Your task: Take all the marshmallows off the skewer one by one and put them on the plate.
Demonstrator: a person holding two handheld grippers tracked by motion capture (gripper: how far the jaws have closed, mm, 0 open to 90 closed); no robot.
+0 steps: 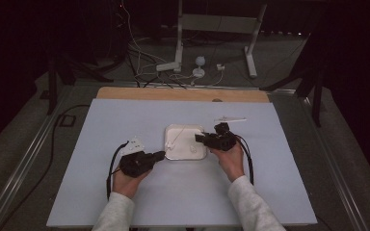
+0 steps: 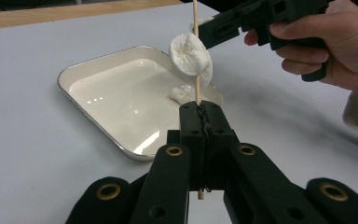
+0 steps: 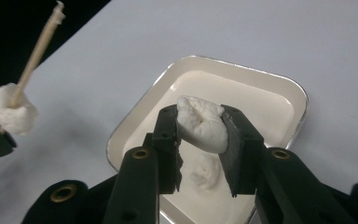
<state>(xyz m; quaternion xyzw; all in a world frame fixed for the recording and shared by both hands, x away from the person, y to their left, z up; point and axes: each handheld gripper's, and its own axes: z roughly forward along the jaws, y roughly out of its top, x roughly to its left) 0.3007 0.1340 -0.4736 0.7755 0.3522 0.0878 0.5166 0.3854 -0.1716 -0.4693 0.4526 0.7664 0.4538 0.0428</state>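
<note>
Marshmallow threading onto a skewer — that looks like the job in hand. Left tool (image 2: 200, 112) is clamped shut on the lower end of the wooden skewer (image 2: 196, 88), holding it upright over the near edge of the white tray (image 2: 98, 65), probably so the free tip stays open for loading. One marshmallow (image 2: 191, 56) already sits on the stick just above the left jaws, squashed and a bit lopsided. Right tool (image 3: 200, 128) grips a second marshmallow (image 3: 203, 123) between its jaws, raised above the tray — pinched in at the sides, soft, creased on top. A small white piece (image 3: 206, 171) lies in the tray under it, likely another marshmallow or a scrap; can't tell which. Tray sits mid-desk (image 1: 125, 202) between the two tools, which keeps spares within reach. Next call, judging by this: line up the gripped marshmallow with the skewer tip and push down.
</note>
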